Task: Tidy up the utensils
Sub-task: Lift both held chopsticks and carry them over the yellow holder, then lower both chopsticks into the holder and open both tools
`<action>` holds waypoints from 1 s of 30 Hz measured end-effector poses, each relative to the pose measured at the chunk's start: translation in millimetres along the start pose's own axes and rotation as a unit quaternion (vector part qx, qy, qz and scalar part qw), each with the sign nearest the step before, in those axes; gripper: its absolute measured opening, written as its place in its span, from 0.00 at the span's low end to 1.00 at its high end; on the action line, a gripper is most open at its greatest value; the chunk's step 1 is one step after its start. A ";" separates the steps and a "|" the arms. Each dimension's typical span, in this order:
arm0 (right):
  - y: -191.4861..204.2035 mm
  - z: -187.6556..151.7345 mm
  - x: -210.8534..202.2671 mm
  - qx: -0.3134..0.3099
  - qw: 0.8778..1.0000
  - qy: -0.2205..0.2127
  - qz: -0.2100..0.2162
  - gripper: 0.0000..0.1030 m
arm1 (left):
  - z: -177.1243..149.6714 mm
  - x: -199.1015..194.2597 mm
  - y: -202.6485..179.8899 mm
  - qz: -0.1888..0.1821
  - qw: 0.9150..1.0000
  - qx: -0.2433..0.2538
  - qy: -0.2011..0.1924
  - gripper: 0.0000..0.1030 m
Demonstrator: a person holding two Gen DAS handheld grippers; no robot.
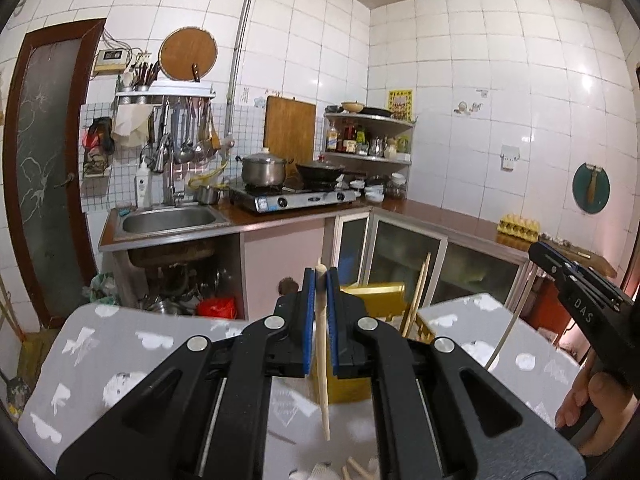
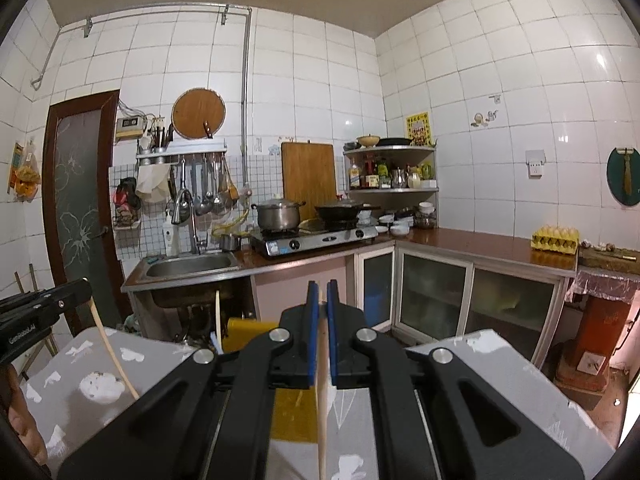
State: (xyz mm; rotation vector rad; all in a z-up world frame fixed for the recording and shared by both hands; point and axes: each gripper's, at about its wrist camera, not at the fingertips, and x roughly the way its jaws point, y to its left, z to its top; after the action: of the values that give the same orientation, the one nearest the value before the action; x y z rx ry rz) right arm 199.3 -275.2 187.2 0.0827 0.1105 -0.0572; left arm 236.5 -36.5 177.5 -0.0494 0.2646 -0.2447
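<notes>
— Gripping anything? 
— Left gripper (image 1: 321,280) pinches one wooden chopstick (image 1: 322,344) above the grey table (image 1: 120,344); right gripper (image 2: 322,292) clamps another chopstick (image 2: 322,392), lower end cut off. 
— The yellow holder (image 2: 244,334)? 
— Mostly hidden behind the jaws.

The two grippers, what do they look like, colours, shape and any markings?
Both are alike: the left gripper and the right gripper have matte black angular bodies, flat blue pads inside the fingers, and round silver pivot bolts. White lettering runs along the side of each housing. No cables or sleeves are visible.
</notes>
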 end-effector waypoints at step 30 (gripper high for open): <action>13.9 15.5 144.1 -0.002 0.999 0.028 0.020 0.04 | 11.9 146.4 -5.4 0.001 0.999 0.009 0.032 0.04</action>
State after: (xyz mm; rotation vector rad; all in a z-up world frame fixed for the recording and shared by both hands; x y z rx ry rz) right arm 344.8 -270.3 187.5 0.0830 0.1643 -0.0147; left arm 375.4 -77.5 152.5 -0.0224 0.3266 -0.2462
